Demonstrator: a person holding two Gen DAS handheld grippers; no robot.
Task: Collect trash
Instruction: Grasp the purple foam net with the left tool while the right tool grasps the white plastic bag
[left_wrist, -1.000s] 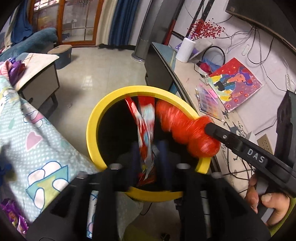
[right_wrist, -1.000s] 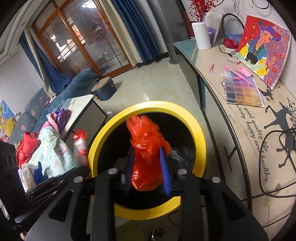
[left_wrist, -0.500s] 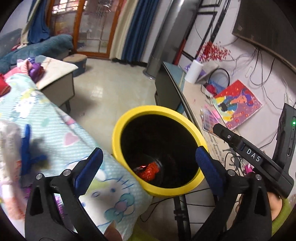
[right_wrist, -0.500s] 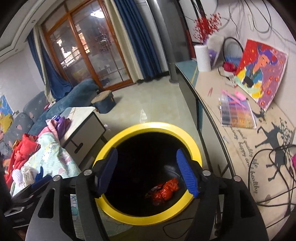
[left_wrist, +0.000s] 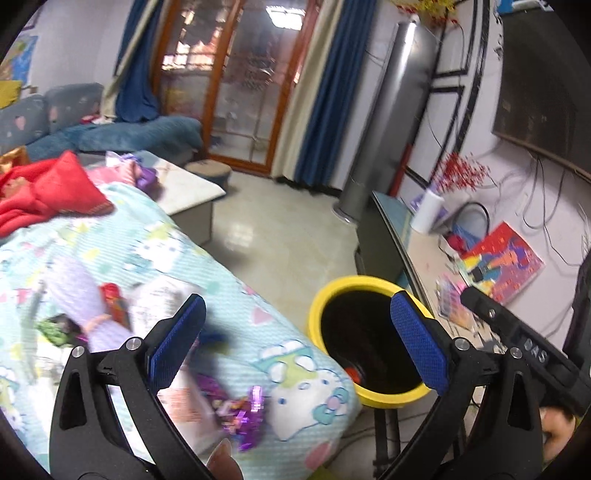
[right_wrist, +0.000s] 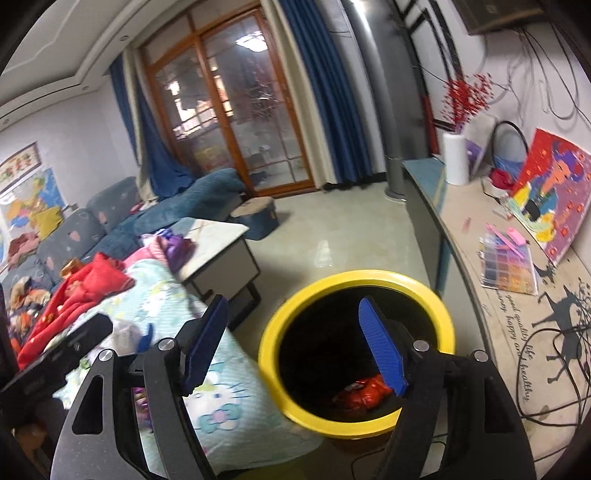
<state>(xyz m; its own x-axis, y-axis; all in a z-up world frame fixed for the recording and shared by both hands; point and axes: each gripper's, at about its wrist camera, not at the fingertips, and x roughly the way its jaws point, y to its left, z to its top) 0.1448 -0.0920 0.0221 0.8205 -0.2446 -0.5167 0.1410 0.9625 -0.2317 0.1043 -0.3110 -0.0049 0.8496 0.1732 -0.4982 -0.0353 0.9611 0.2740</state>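
Note:
A yellow-rimmed bin (left_wrist: 369, 281) (right_wrist: 354, 275) stands on the floor beside a cartoon-print blanket (left_wrist: 166, 240). Red trash (right_wrist: 364, 395) lies at its bottom, seen as a small red patch (left_wrist: 354, 371) in the left wrist view. My left gripper (left_wrist: 297, 306) is wide open and empty, held above the blanket's edge and the bin. Loose wrappers lie on the blanket: a shiny purple one (left_wrist: 243, 410), a red one (left_wrist: 114, 302) and a green one (left_wrist: 55, 326). My right gripper (right_wrist: 291, 306) hangs over the bin's left rim, jaws opening, nothing between them.
A long bench (right_wrist: 480, 295) on the right carries a painting (right_wrist: 550, 192), a white vase (right_wrist: 456, 158), a bead tray and cables. A low coffee table (right_wrist: 221, 254), a round stool (right_wrist: 258, 218), a blue sofa and a grey tower unit (left_wrist: 373, 147) ring the tiled floor.
Both grippers opened and let go of the red wrapper and the red bag, which now lie in the bin. Both rose and drew back; the left one swung toward the blanket.

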